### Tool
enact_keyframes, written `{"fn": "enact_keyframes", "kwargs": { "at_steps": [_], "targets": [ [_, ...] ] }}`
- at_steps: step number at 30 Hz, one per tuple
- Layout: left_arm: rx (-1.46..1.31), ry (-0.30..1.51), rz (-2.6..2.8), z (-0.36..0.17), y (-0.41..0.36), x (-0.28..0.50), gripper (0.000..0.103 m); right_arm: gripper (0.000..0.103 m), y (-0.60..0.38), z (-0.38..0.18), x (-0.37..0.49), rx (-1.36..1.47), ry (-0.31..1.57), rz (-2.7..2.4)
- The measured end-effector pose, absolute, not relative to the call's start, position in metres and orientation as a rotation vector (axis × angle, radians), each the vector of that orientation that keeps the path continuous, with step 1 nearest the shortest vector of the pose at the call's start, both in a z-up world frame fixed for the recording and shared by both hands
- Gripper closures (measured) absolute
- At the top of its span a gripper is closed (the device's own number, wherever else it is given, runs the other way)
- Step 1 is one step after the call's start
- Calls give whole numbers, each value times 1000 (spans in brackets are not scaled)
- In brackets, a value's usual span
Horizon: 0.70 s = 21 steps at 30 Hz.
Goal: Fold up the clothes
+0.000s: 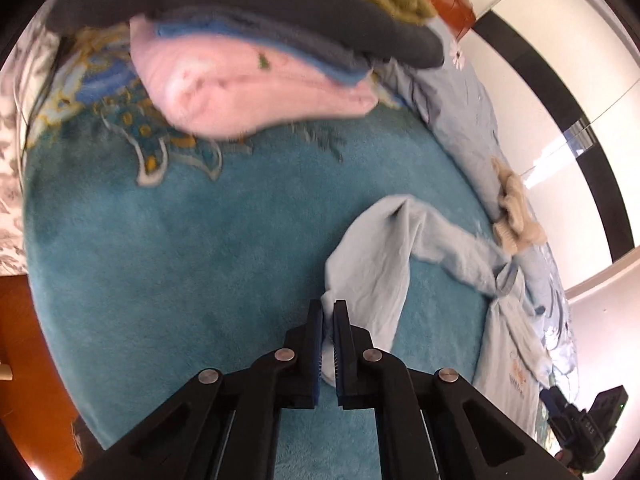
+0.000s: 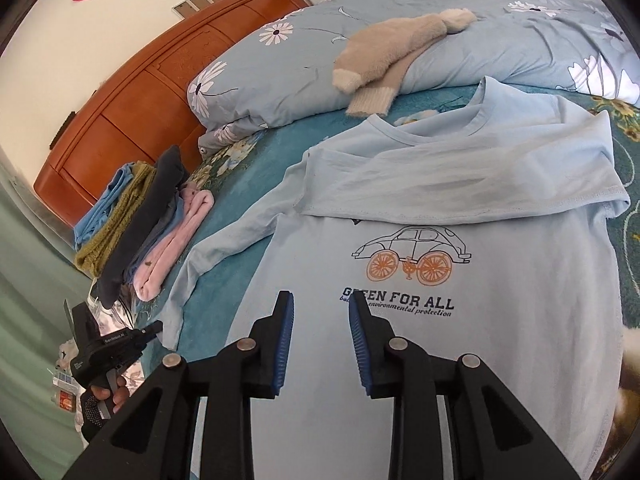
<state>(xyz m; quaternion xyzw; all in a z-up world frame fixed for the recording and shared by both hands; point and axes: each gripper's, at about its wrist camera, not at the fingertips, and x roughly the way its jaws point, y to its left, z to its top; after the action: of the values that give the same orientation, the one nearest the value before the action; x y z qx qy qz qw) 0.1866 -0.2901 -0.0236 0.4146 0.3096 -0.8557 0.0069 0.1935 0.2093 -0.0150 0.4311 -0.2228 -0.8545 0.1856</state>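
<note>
A light blue long-sleeved T-shirt (image 2: pixel 420 360) with a car print lies front up on the teal blanket (image 1: pixel 180 260). One sleeve is folded across its chest (image 2: pixel 460 184). The other sleeve (image 2: pixel 216 248) stretches out toward the lower left. In the left wrist view my left gripper (image 1: pixel 328 308) is shut on the end of that sleeve (image 1: pixel 372 264), with cloth pinched between its fingers. My right gripper (image 2: pixel 321 300) hovers open over the shirt's lower front, holding nothing. The left gripper (image 2: pixel 156 328) also shows at the right wrist view's lower left, held by a gloved hand (image 2: pixel 100 404).
A stack of folded clothes (image 2: pixel 136 240) in pink, blue, dark grey and olive sits beside the outstretched sleeve. A beige fuzzy garment (image 2: pixel 400 48) lies on the flowered duvet (image 2: pixel 280 80) behind the shirt. A wooden headboard (image 2: pixel 160 80) stands beyond.
</note>
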Motion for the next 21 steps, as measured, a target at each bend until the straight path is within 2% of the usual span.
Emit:
{"fn": "enact_keyframes", "kwargs": {
  "at_steps": [5, 10, 15, 21],
  "targets": [
    [1161, 844, -2818, 43, -295, 171, 98, 74, 216, -16, 195, 1205, -632, -2404],
    [1104, 737, -3010, 115, -264, 144, 98, 74, 223, -13, 194, 1176, -639, -2403],
    [1171, 630, -3163, 163, -200, 115, 98, 74, 255, -4, 197, 1097, -668, -2457],
    [1334, 506, -3274, 183, -85, 83, 98, 74, 319, 5, 207, 978, -741, -2617]
  ]
}}
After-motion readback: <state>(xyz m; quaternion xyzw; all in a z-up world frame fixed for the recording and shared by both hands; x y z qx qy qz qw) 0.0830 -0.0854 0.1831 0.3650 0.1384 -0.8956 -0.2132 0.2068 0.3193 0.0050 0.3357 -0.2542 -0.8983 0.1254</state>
